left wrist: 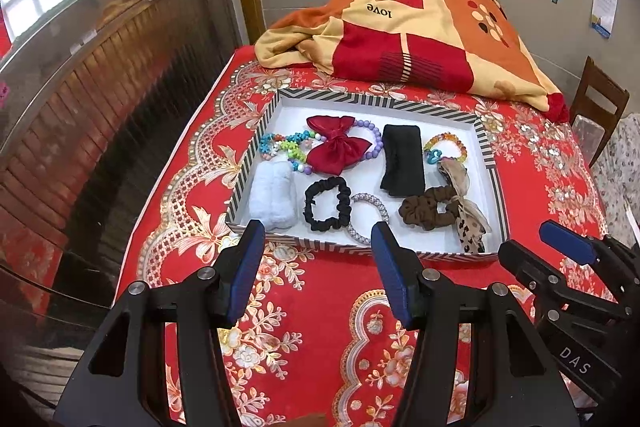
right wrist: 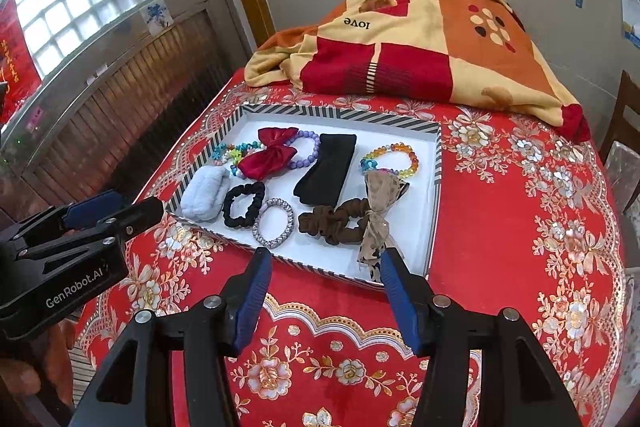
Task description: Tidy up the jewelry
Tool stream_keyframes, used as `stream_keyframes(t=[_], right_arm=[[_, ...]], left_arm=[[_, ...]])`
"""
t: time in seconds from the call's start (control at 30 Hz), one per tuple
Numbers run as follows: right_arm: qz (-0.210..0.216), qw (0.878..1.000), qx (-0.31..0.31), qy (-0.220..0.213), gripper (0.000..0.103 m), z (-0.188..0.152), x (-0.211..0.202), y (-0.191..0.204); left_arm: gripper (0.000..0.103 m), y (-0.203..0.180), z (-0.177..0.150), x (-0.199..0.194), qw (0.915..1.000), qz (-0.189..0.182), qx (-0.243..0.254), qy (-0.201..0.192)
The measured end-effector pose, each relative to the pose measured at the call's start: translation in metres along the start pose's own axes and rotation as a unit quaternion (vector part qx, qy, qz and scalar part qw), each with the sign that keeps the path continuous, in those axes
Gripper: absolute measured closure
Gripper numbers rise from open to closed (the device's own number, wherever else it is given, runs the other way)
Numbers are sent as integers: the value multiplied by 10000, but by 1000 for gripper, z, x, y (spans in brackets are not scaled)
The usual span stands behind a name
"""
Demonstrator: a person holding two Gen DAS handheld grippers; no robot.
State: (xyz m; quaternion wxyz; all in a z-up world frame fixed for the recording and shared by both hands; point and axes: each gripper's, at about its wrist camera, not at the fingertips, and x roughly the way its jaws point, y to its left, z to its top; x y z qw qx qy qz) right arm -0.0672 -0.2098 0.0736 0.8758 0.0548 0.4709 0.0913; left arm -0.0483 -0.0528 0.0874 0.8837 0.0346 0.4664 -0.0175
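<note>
We are seeing a red cloth point(left wrist: 312, 307) with gold floral print, a white tray point(right wrist: 434, 195) edged in black-and-white stripes, a red bow point(left wrist: 338, 149), black scrunchie point(left wrist: 327, 203), brown scrunchie point(right wrist: 334, 221), pale blue puff point(left wrist: 272, 199), and a red, orange and cream blanket point(left wrist: 420, 31).

Bare red cloth on the tabletop point(right wrist: 500, 227) is lying open to the right of the tray point(right wrist: 436, 187) and in front of its near rim, giving free passage there. Inside the tray, white floor is showing only along the far wall and the near right corner, with hair ties and bracelets crowding the rest. A heaped blanket point(left wrist: 420, 27) is blocking the far end.
</note>
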Motion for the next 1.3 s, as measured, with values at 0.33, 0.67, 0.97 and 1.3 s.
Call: stream_keyframes(t=[0.33,0.67,0.97,1.3], right_arm=[[11,10000,-54,67,47,-2,2,-2],[28,9999,-73,121,46,-3,5,-3],[32,9998,-94,154,45,-2,6,-3],[-4,9998,-32,189,45,-7,11,-15]], left_arm=[[48,-6,-1,-2,10000,13,7,-6],[48,-6,-2,-1,10000,15,32,-9],[48,-6,-1,-1,10000,5,17,-10],[48,-4,-3,5,10000,-2,18,-45]])
